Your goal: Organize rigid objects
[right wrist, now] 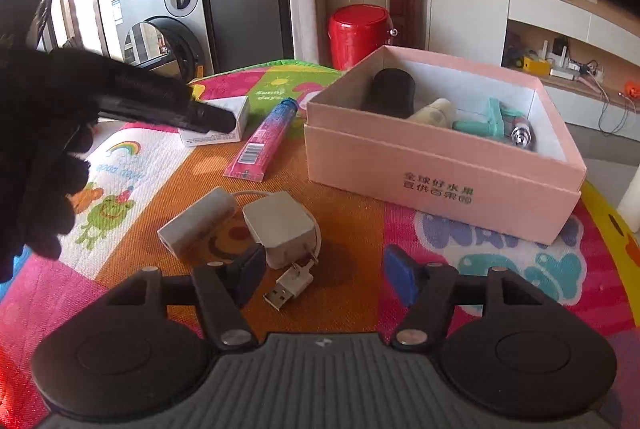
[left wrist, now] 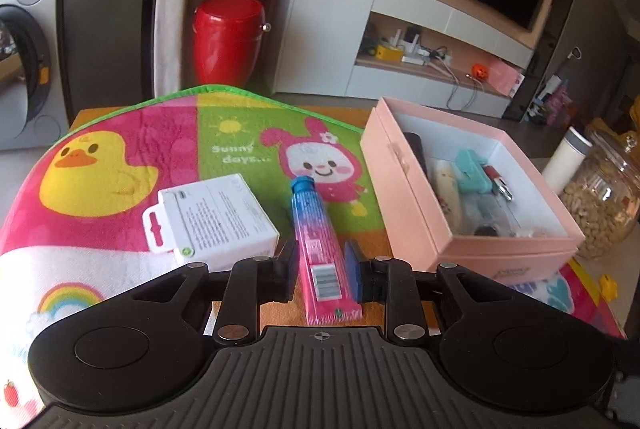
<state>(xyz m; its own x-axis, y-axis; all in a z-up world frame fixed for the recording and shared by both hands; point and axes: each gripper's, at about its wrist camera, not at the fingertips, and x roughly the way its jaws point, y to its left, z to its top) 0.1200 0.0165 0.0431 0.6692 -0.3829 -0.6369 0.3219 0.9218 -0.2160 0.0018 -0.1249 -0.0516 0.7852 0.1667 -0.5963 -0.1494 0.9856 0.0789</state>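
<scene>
A pink and blue tube point(left wrist: 310, 221) lies flat on the colourful mat, next to a white carton point(left wrist: 216, 217). My left gripper point(left wrist: 322, 271) hovers over the tube's near end, jaws almost together and holding nothing. The right wrist view shows one of its fingers point(right wrist: 168, 105), in a black-gloved hand, above the carton point(right wrist: 240, 113), with the tube point(right wrist: 264, 137) resting untouched. My right gripper point(right wrist: 324, 275) stands open low over the table. A white charger point(right wrist: 280, 229) lies just ahead of it, and its USB plug point(right wrist: 288, 289) sits between the fingers, untouched. A white adapter point(right wrist: 196, 221) lies left of the charger.
An open pink box point(right wrist: 420, 165) on the right holds a black cylinder point(right wrist: 390, 91), a cream item, a teal item and a red-and-silver piece. A glass jar of nuts point(left wrist: 600, 205) and a white bottle point(left wrist: 566, 161) stand beyond the box point(left wrist: 472, 241). A red bin point(left wrist: 228, 37) stands on the floor behind.
</scene>
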